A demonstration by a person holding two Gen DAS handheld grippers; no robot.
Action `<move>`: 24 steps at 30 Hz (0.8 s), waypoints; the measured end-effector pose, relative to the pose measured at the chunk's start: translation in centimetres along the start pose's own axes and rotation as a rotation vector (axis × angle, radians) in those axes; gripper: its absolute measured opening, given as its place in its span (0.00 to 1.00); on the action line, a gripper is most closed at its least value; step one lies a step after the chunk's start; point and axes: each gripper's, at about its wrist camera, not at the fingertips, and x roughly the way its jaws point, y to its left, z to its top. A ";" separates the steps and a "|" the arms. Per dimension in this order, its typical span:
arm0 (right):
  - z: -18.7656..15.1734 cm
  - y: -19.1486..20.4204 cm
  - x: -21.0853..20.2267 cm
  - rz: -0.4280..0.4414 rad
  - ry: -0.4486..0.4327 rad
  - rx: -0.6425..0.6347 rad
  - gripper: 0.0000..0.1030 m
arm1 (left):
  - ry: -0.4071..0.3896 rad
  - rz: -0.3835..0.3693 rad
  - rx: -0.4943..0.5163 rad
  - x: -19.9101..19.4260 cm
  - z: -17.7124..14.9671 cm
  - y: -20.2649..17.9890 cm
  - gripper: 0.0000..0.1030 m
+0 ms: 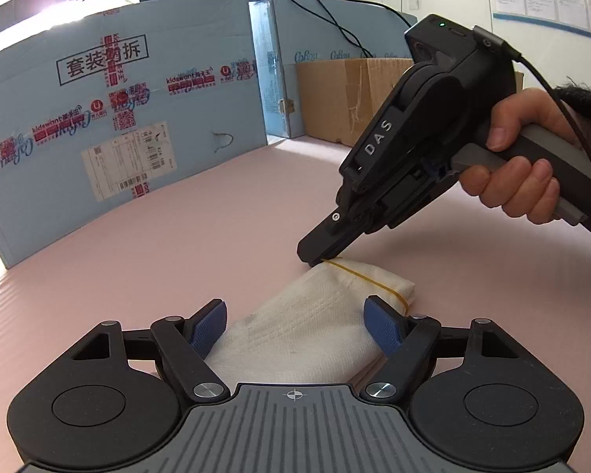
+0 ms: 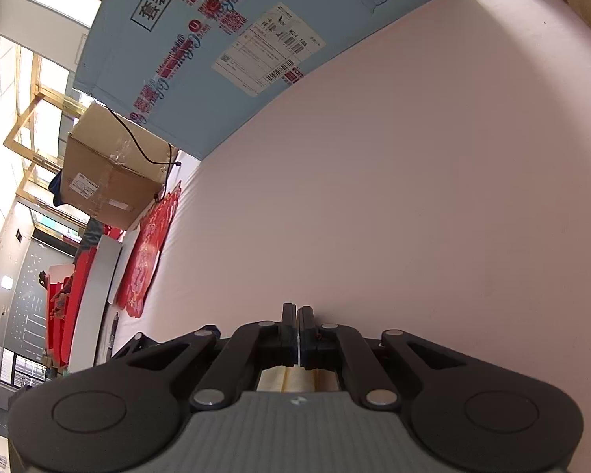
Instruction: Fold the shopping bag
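The folded white shopping bag [image 1: 307,327] lies as a compact bundle on the pink table [image 1: 224,216]. A yellow rubber band [image 1: 368,278] crosses its far end. My left gripper [image 1: 297,323] is open, its blue pads either side of the bundle. My right gripper [image 1: 315,258] comes in from the right with its tip at the bundle's far corner, shut on the rubber band. In the right wrist view its fingers [image 2: 298,329] are pressed together, and a strip of the bag [image 2: 295,380] shows behind them.
A large blue printed carton [image 1: 110,118] stands along the back left, also in the right wrist view [image 2: 232,39]. A brown cardboard box [image 1: 342,98] stands at the back right. Another brown box [image 2: 106,173] and red paper items [image 2: 145,252] lie beyond the table's left edge.
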 end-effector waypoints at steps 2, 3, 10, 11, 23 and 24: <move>0.6 0.1 0.3 0.006 0.021 -0.013 0.01 | 0.001 -0.003 -0.002 0.1 -0.1 0.0 0.77; 0.9 0.5 0.5 0.005 0.026 -0.034 0.01 | 0.002 -0.006 -0.003 0.2 -0.2 0.0 0.77; 0.8 5.9 2.9 0.073 0.131 -0.229 0.01 | 0.006 -0.019 -0.021 0.5 -0.4 0.2 0.77; 0.7 6.3 2.6 0.076 0.127 -0.242 0.05 | 0.006 -0.020 -0.023 0.5 -0.4 0.2 0.77; -3.6 7.8 -3.8 -0.169 0.052 -0.365 0.27 | 0.004 -0.024 -0.026 0.3 -0.4 0.5 0.77; -4.0 7.9 -3.7 -0.188 0.058 -0.379 0.28 | 0.004 -0.023 -0.025 0.3 -0.4 0.5 0.77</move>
